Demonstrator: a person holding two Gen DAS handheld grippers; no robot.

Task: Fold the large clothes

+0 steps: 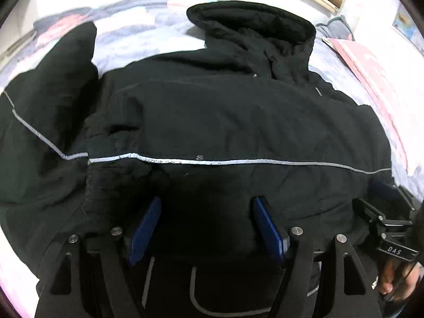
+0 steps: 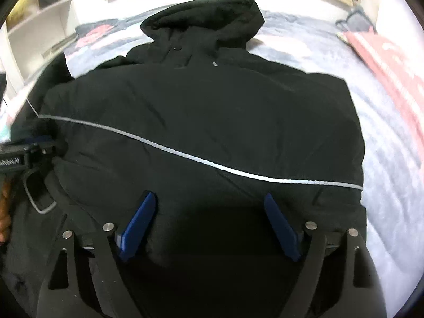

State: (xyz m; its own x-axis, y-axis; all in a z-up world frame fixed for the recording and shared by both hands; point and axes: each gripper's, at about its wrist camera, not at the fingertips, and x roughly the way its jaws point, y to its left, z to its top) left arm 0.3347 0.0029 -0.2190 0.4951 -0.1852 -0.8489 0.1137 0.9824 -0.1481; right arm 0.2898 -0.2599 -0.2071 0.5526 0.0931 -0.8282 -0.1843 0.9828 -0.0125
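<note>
Two grippers are held low over the near hem of a big black jacket (image 1: 225, 122), and both sets of blue jaws are spread wide with nothing pinched; only dark cloth is seen in the gaps of the left gripper (image 1: 206, 225) and the right gripper (image 2: 209, 222). From each gripper the jacket is laid out toward 12 o'clock on the pale bed cover (image 2: 384, 137), with its long side running from hem to hood. One sleeve (image 1: 50, 92) is still spread out at 10 o'clock from the left gripper, which looks nearer to it, and farthest away the hood (image 2: 204, 18) is seen.
</note>
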